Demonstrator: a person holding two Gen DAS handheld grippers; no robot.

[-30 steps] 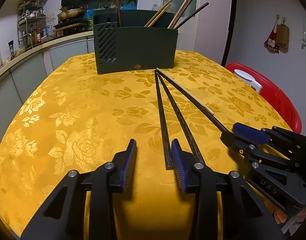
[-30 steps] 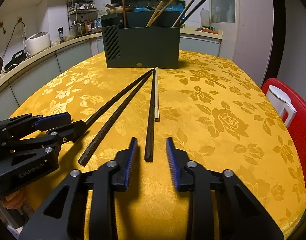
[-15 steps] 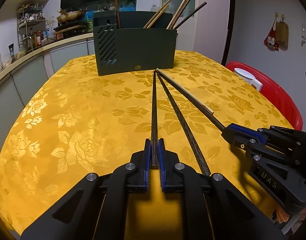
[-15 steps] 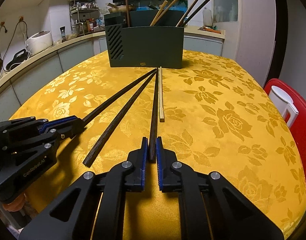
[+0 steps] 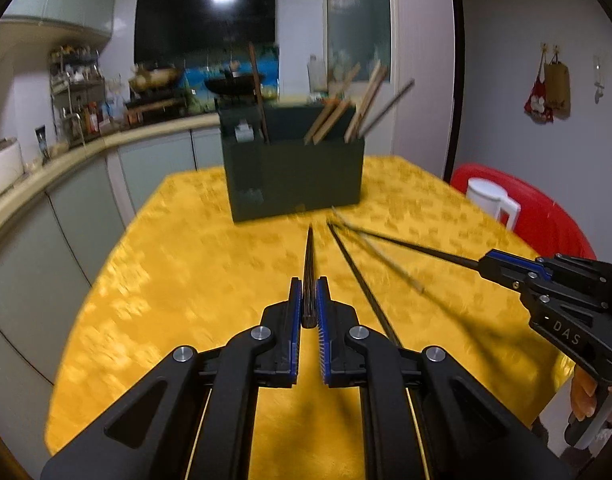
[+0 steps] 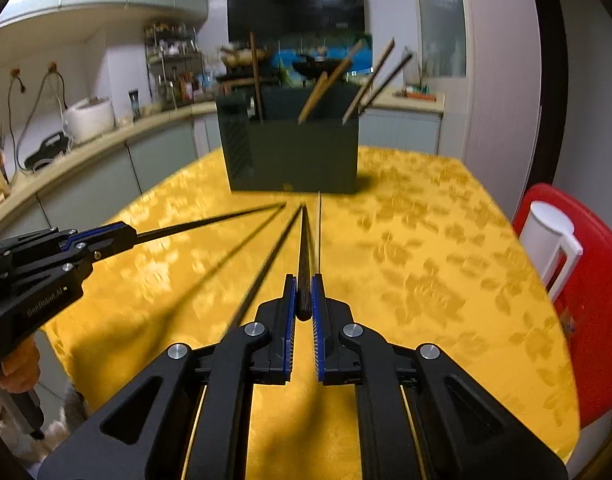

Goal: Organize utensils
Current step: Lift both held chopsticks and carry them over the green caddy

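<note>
Lifting off the yellow surface [image 5: 177, 288], left gripper [image 5: 309, 300] and right gripper [image 6: 303, 300] each pinch one dark chopstick [image 5: 310, 264] (a moment ago lying flat); green utensil holder [image 5: 293, 176] waits ahead.

Left gripper [image 5: 309, 300] clamped on a dark chopstick [image 5: 309, 264], right gripper [image 5: 488, 266] pinching another, green utensil holder [image 5: 293, 176] behind on yellow tablecloth [image 5: 177, 280]

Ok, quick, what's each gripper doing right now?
Left gripper: shut on a dark chopstick, lifted off the table.
Right gripper: shut on another dark chopstick, also lifted.
</note>
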